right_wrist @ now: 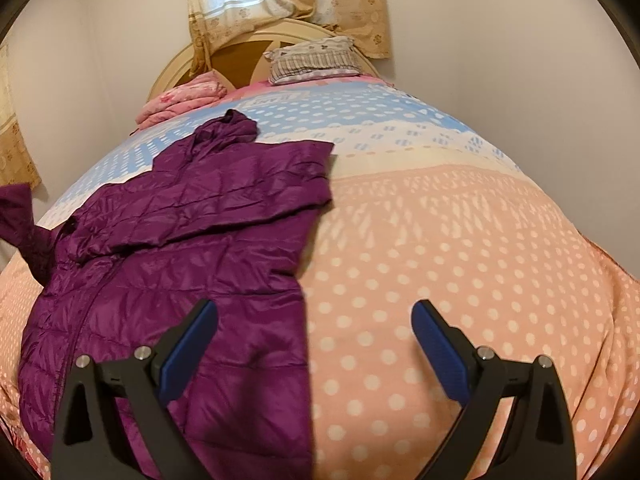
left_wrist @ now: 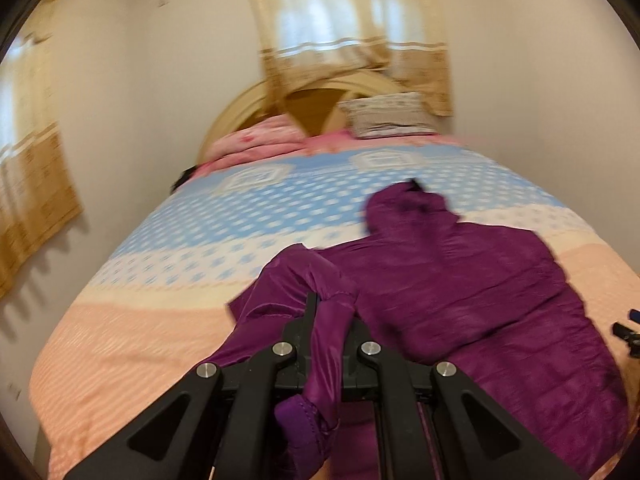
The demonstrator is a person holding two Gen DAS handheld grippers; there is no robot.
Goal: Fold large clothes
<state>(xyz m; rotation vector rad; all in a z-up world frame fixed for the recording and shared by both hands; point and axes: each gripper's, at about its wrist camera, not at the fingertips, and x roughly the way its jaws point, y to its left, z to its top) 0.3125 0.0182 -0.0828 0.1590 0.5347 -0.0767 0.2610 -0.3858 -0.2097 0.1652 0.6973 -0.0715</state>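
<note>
A purple quilted hooded jacket (right_wrist: 192, 232) lies flat on the bed, hood toward the headboard; it also shows in the left wrist view (left_wrist: 472, 280). Its right sleeve is folded across the chest. My left gripper (left_wrist: 330, 320) is shut on the jacket's left sleeve (left_wrist: 324, 312) and holds it lifted above the bed; the cuff hangs down between the jaws. That raised sleeve shows at the left edge of the right wrist view (right_wrist: 20, 220). My right gripper (right_wrist: 314, 320) is open and empty, hovering over the jacket's lower right edge.
The bed (right_wrist: 440, 264) has a peach and blue dotted cover. A folded pink blanket (right_wrist: 180, 100) and a pillow (right_wrist: 312, 62) lie at the headboard. Walls close in on both sides. Curtains (left_wrist: 352, 36) hang behind.
</note>
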